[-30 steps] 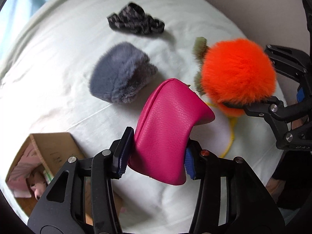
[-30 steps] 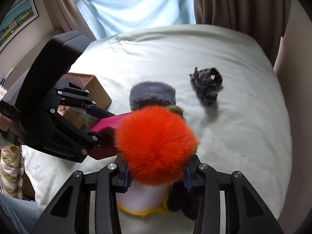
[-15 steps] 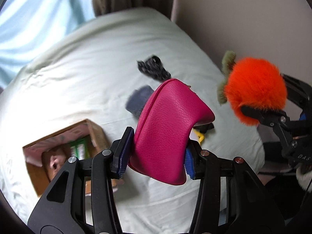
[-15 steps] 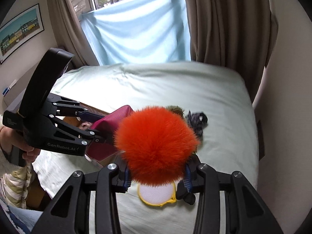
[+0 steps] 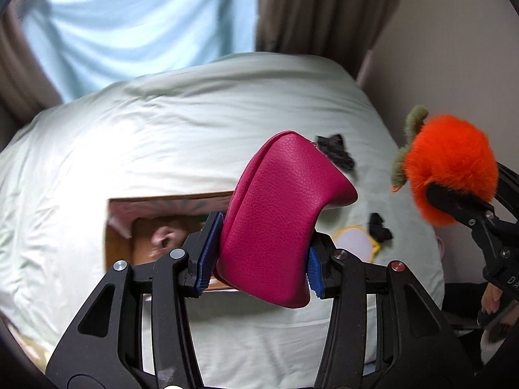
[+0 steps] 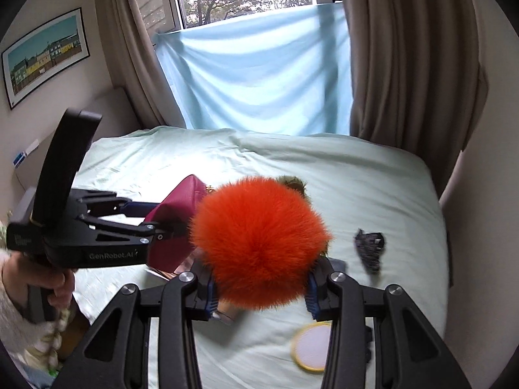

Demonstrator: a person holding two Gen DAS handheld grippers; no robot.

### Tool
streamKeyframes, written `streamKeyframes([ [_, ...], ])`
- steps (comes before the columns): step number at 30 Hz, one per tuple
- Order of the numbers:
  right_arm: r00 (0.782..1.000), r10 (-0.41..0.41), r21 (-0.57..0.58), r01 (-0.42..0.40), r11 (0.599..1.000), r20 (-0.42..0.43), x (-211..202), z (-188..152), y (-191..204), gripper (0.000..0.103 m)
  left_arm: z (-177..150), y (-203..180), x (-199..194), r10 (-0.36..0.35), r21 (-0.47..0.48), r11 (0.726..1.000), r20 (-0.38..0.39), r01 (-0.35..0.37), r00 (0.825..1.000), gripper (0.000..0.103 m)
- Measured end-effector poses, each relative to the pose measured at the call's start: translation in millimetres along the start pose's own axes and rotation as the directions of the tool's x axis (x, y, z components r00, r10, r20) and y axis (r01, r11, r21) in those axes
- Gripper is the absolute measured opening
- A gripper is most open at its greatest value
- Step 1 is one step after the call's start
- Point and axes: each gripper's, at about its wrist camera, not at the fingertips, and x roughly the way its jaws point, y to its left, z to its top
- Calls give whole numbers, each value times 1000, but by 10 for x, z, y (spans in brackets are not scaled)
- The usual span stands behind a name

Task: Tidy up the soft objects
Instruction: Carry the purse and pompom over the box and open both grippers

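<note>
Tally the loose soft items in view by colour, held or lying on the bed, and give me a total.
Pink: 1, the pouch in the left gripper.
Orange: 1, the fluffy pompom in the right gripper.
Black: 2, the patterned fabric piece and a smaller dark piece on the bed.
White with yellow rim: 1, the round pad.
Total: 5

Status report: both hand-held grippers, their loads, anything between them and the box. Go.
Left hand-held gripper shut on pink pouch. Right hand-held gripper shut on orange pompom. Cardboard box open below pouch, nothing in the way.
</note>
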Motion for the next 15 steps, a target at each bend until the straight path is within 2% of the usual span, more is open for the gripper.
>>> streamKeyframes([
  [6, 1000, 0, 59, 1, 998, -24, 367, 191, 487, 38, -52, 795, -53, 47, -42, 998, -13, -48, 999, 43],
  [9, 999, -11, 85, 14, 996, -41, 531, 225, 735, 38, -64, 1225, 44, 59, -57, 997, -30, -61, 998, 43],
  [15, 995, -39, 180, 56, 982, -96, 1111, 277, 1138, 38, -95, 1862, 240, 77, -50, 995, -70, -81, 995, 43],
])
